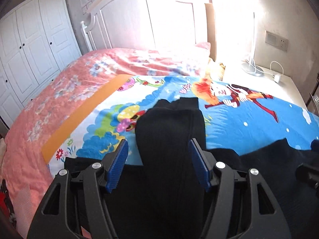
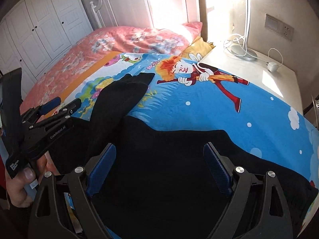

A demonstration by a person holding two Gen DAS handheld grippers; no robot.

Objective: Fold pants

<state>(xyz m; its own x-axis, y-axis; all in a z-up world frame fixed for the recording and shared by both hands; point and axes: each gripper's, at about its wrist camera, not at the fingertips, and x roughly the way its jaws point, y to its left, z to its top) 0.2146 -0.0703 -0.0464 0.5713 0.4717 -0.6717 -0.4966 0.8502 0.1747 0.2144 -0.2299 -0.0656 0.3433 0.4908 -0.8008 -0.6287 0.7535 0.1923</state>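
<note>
A cartoon blanket covers the pink floral bedspread, beside white wardrobes and, seemingly, a lamp base.

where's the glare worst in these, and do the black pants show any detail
Left wrist view: sunlight blows out the headboard and bedside table; the pants show faint ribbing. Right wrist view: milder glare by the lamp; the pants read as near-solid black.

I see very bright sunlight at the far headboard, washing it white. The picture edges bend and go dark.
</note>
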